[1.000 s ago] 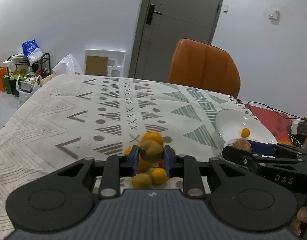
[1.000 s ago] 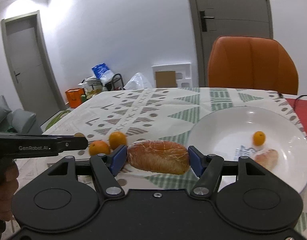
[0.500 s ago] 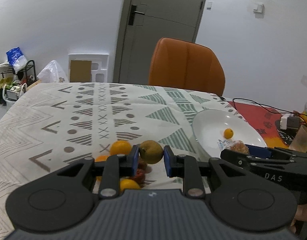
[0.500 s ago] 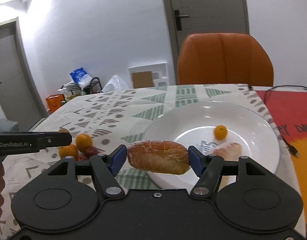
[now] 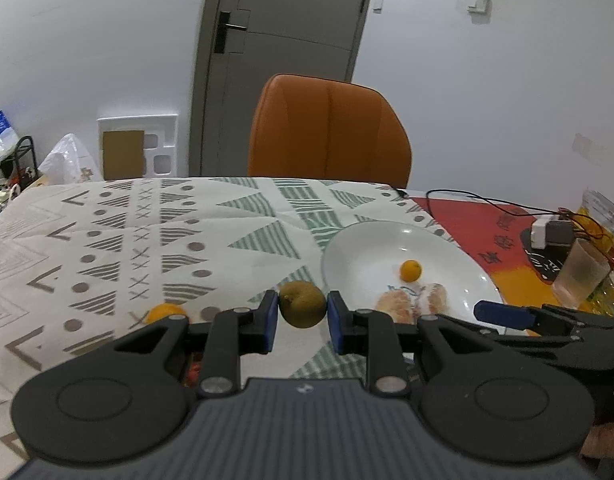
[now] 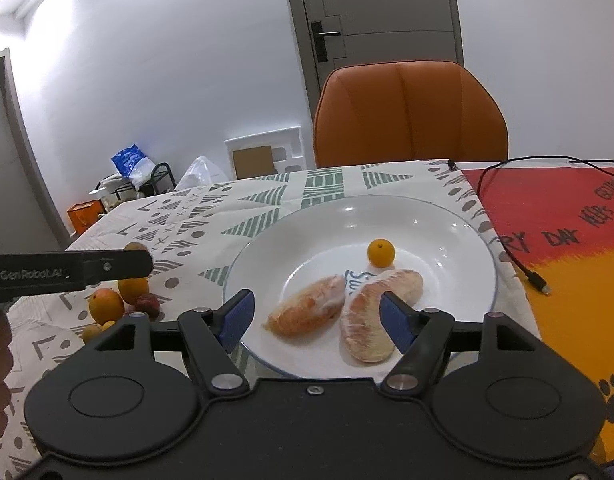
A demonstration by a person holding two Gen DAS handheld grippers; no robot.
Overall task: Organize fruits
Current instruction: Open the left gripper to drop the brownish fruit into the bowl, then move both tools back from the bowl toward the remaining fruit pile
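Left wrist view shows a greenish-brown round fruit (image 5: 302, 309) clamped between the blue pads of the left gripper (image 5: 301, 314), held above the patterned cloth on the tabletop (image 5: 155, 236), just short of the near rim of the white plate (image 5: 347, 256). My judgement: the fruit is round and pinched only at its sides, so a tilt or a knock against the rim could roll it out onto the cloth. If let go over the sloped wall of the plate, it may roll into the small orange (image 6: 381, 253) or the two wrapped pomelo wedges (image 6: 307, 310) already lying there.

From the right wrist view, the right gripper (image 6: 313, 318) has its jaws apart, having just been opening. One wedge lies on the plate between them with clear space at each pad, so nothing is gripped. Pulling back low could drag a finger across the second wedge (image 6: 373, 314), beside the right pad. More fruit (image 6: 106, 305) waits on the cloth to the left.
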